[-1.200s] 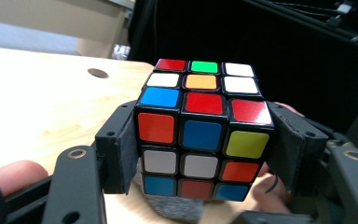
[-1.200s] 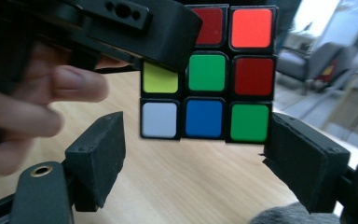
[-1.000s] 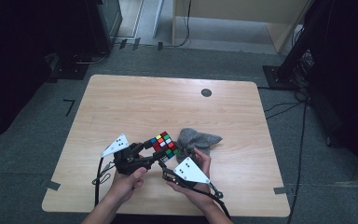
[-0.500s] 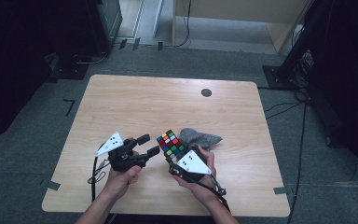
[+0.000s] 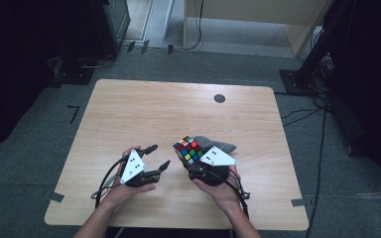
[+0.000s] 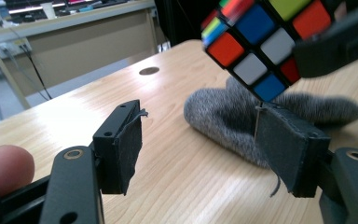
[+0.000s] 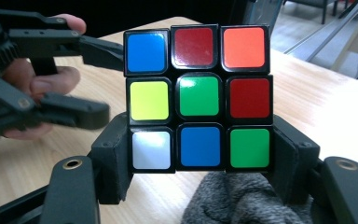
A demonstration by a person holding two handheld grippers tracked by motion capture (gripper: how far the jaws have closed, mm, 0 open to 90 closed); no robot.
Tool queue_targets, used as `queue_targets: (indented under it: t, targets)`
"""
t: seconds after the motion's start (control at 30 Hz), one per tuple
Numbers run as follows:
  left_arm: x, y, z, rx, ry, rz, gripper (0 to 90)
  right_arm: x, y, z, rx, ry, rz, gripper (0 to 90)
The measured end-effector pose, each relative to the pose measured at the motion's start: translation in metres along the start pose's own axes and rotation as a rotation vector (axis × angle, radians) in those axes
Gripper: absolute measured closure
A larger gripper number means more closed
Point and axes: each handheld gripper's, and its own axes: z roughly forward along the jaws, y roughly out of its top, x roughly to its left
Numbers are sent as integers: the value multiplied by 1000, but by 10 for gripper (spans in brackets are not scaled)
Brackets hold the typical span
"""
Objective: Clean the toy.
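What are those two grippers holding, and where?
The right gripper clamps the puzzle cube by its bottom layer's two sides; the left gripper is open, holding nothing.

A multicoloured cube (image 7: 198,97), a grey fuzzy cloth (image 6: 223,116), black tongs (image 5: 158,157).

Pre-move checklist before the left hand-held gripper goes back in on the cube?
1. Right hand-held gripper clamped on the puzzle cube: ok, jaws press its bottom layer from both sides.
2. Cube off the table: ok, held above the grey cloth.
3. Left hand-held gripper open and empty: ok.
4. Left jaws apart from the cube: ok, gap seen in the high view.
5. Cloth clear of the approach: not ok, it lies right under the cube.
6. Cube layers aligned: ok on the face toward the right gripper view; other faces cannot tell.
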Motion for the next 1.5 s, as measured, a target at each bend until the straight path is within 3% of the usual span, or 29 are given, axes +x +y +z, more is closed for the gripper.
queue_targets:
  t: [0.23,0.37,0.53,0.77,0.87,0.93,1.0,1.07,1.17,1.33,1.4,1.47,1.5]
  targets:
    - [-8,1,4,33,-16,87,239,2,3,1,12,50,45,343]
    - [-13,1,6,40,5,152,207,1,4,2,28,83,91,343]
    - [-21,0,9,34,-1,227,178,3,3,5,47,121,98,343]
    - [-26,2,6,-6,10,289,207,11,4,10,82,184,98,343]
    - [-28,2,5,-21,-12,315,225,12,4,12,103,230,140,343]
    - [-30,1,5,-17,9,347,287,12,5,13,116,248,149,343]
    - [-29,0,3,-26,7,354,311,11,4,15,128,259,168,342]
    - [-28,1,2,-34,8,341,326,8,3,15,111,290,215,337]
    - [-25,1,2,-33,-7,285,327,5,3,12,80,291,225,278]
    - [-9,1,0,-9,-40,141,328,-15,6,-5,-48,297,292,189]
    - [-3,2,-1,5,-47,99,328,-26,5,-12,-88,259,297,180]
    - [2,2,-1,14,-61,53,328,-36,1,-17,-99,163,275,180]
    - [6,2,-2,18,-76,25,328,-41,-3,-16,-87,93,252,184]
